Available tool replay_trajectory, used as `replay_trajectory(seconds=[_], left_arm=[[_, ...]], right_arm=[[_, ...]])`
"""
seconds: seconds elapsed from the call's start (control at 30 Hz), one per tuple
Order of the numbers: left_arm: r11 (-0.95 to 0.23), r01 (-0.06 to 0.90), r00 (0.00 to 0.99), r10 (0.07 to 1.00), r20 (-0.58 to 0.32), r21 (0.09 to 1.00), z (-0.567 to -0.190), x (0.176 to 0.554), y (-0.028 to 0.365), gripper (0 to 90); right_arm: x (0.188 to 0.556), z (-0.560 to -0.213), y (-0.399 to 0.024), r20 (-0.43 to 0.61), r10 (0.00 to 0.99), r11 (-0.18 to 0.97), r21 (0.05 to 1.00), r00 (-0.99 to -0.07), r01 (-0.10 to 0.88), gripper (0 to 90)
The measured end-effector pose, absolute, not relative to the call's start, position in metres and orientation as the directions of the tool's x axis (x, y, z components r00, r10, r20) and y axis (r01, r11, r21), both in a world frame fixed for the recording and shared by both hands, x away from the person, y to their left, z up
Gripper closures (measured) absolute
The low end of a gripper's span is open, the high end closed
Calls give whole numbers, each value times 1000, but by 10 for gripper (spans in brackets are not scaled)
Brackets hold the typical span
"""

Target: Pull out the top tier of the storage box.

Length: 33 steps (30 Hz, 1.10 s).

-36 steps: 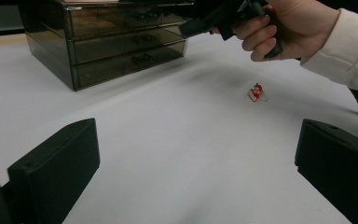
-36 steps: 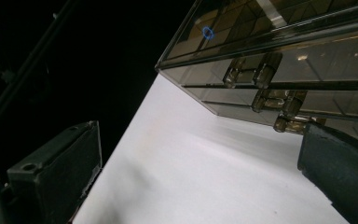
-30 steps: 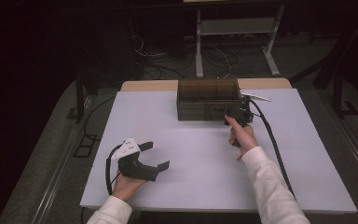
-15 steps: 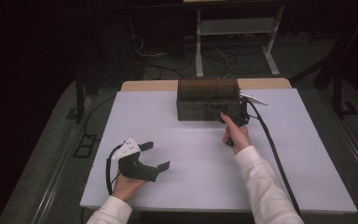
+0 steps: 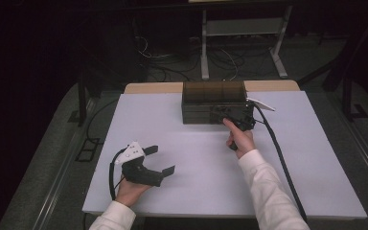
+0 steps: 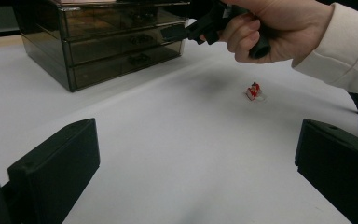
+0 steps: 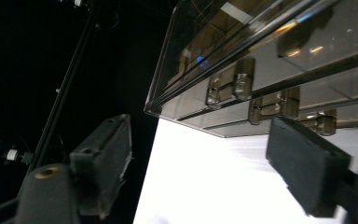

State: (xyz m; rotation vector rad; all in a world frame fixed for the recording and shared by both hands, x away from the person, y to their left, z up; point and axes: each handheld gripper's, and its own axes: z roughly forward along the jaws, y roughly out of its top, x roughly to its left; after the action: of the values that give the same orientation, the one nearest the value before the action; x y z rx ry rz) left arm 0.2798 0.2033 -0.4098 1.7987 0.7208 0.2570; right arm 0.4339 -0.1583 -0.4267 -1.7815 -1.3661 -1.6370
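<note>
Drawer unit (image 5: 214,101): rigid smoky plastic, light, I expect it slides.
Grip point: small drawer handle (image 7: 274,103).
Right gripper (image 7: 200,154): closing, nothing pinched.
Left gripper (image 5: 157,161): spread, idle.

From above the near edge of the table (image 5: 316,191) we look forward and down on the drawer box (image 5: 214,103) at its far side. Our left gripper view sits low, well back from the drawer box (image 6: 107,42), facing it. Our right gripper view hangs tilted just before the drawer box (image 7: 270,70). All three share its front.
</note>
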Motion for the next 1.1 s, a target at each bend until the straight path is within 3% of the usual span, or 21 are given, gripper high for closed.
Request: replay_trajectory(seconds=[0.7, 1.1], left_arm=[[-187, 344, 790, 588, -176, 920, -410, 280, 203, 0], [-190, 343, 792, 586, -174, 920, -410, 280, 203, 0]], right_arm=[[437, -438, -160, 928, 368, -522, 262, -64, 812, 536], [438, -440, -162, 926, 373, -547, 262, -49, 795, 639]])
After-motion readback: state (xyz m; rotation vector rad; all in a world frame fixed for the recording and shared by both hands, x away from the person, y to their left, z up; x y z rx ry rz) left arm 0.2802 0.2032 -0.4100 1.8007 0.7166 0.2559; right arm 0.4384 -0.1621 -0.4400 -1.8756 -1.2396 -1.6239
